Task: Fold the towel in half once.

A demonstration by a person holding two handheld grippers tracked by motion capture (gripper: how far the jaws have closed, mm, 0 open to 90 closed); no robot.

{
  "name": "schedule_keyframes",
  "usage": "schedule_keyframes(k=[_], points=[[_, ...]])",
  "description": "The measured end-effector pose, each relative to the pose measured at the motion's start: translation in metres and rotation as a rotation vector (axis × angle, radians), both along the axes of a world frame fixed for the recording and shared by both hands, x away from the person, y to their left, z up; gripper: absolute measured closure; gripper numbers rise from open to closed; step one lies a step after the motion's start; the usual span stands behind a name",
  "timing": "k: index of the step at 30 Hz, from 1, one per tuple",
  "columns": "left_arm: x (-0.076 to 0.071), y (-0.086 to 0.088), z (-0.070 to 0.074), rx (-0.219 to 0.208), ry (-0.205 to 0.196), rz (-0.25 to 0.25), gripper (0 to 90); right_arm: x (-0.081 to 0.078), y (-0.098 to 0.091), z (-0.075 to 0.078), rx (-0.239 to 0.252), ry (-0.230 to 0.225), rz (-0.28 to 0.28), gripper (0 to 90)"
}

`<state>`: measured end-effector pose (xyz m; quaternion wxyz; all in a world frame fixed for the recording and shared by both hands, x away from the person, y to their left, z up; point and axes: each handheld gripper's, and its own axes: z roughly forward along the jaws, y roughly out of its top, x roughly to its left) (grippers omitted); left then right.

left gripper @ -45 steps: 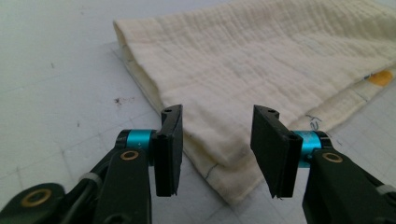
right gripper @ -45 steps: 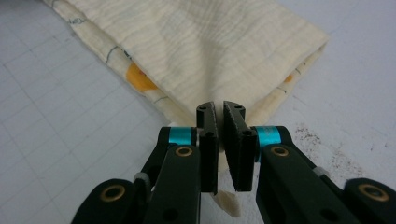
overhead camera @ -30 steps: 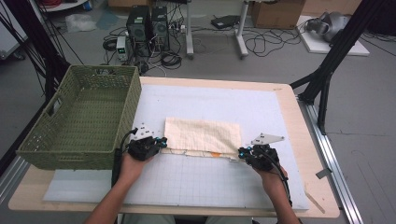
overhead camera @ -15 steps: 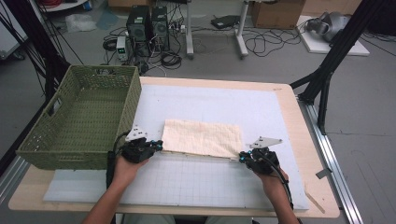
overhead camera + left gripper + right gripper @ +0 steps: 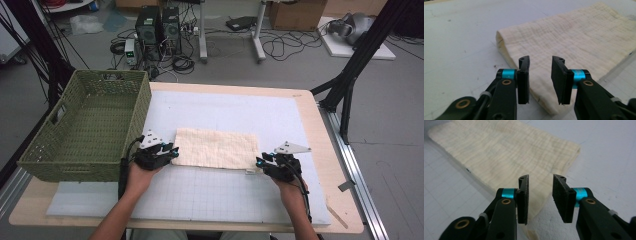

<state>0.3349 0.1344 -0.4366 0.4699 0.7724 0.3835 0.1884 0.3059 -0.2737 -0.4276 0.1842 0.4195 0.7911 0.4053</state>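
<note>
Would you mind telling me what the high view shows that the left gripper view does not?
High view alone: the green woven plastic basket at the table's left, the right tool at the cloth's right end, both forearms, and the computers and cables on the floor beyond.

Left gripper view alone: a close look at the left tool, jaws apart with nothing pressed between them, having just been opening, and the cloth's folded, layered edge.

Both: the cream folded muslin cloth lying on the white gridded mat.
</note>
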Motion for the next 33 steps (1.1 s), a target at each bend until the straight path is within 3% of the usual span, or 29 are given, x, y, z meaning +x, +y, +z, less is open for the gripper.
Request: schedule_keyframes(k=[3, 5, 8, 10, 12, 15, 18, 25, 28, 30, 33], points=[[0.009, -0.006, 0.000, 0.004, -0.017, -0.002, 70.5, 0.006, 0.009, -0.009, -0.031, 0.040, 0.027, 69.6], [0.017, -0.009, 0.002, 0.003, -0.007, 0.011, 71.2, 0.009, 0.014, -0.015, -0.069, 0.058, 0.035, 69.7], [0.030, -0.011, 0.004, -0.032, 0.010, 0.046, 72.0, 0.008, 0.013, -0.016, -0.080, 0.057, 0.031, 71.6], [0.039, -0.013, 0.004, -0.022, 0.027, 0.057, 71.9, 0.007, 0.012, -0.016, -0.080, 0.063, 0.029, 71.6], [0.047, -0.014, 0.000, -0.025, 0.017, 0.085, 72.1, 0.007, 0.012, -0.015, -0.075, 0.062, 0.026, 71.4], [0.056, -0.016, -0.009, 0.014, 0.075, 0.121, 72.8, 0.009, 0.013, -0.007, -0.022, 0.034, 0.025, 71.2], [0.059, -0.019, -0.014, 0.057, 0.084, 0.139, 74.0, 0.020, 0.018, 0.001, -0.011, 0.009, 0.024, 70.1], [0.060, -0.018, -0.014, 0.059, 0.093, 0.167, 72.9, 0.071, 0.037, -0.007, -0.047, 0.028, -0.012, 65.9], [0.060, -0.018, -0.015, 0.061, 0.097, 0.173, 73.8, 0.082, 0.042, -0.017, -0.106, 0.040, -0.024, 68.1], [0.060, -0.017, -0.015, 0.054, 0.099, 0.174, 74.3, 0.085, 0.036, -0.019, -0.072, 0.039, -0.049, 68.4], [0.060, -0.017, -0.015, 0.057, 0.101, 0.177, 74.5, 0.085, 0.028, -0.018, -0.092, 0.030, -0.097, 68.8]])
